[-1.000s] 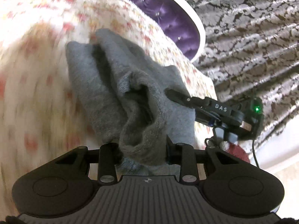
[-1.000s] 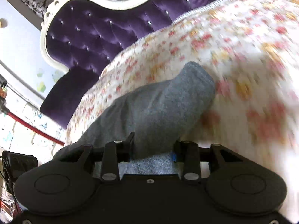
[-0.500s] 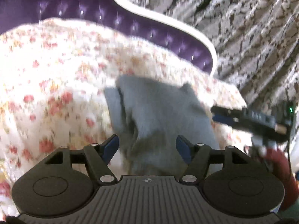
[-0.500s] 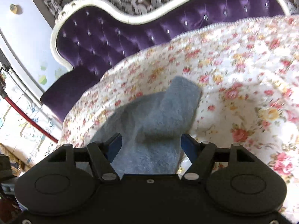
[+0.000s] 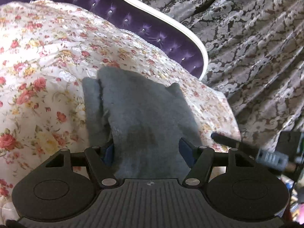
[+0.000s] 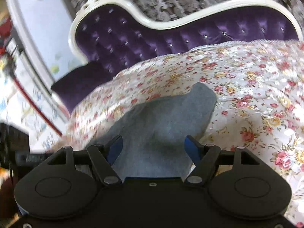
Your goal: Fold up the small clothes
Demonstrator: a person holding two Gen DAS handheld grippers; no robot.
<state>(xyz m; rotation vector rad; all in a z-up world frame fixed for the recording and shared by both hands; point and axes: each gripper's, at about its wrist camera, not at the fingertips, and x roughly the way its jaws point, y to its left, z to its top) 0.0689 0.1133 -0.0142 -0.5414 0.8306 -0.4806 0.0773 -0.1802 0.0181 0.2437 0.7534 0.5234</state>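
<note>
The soft grey knitted garment (image 5: 140, 117) lies folded over itself on the floral-print bedspread (image 5: 41, 72), near the purple tufted headboard (image 5: 152, 28). The left gripper (image 5: 146, 150) and right gripper (image 6: 153, 148) each stand wide open above its near edge, holding nothing. To finish well, I judge each should lift straight clear so no fingertip snags the loose top layer, then press the fold flat.

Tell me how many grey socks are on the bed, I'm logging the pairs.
2, as far as shows: one grey sock lies on the floral bedspread with a second sock peeking out along its left edge. More could hide underneath.
</note>
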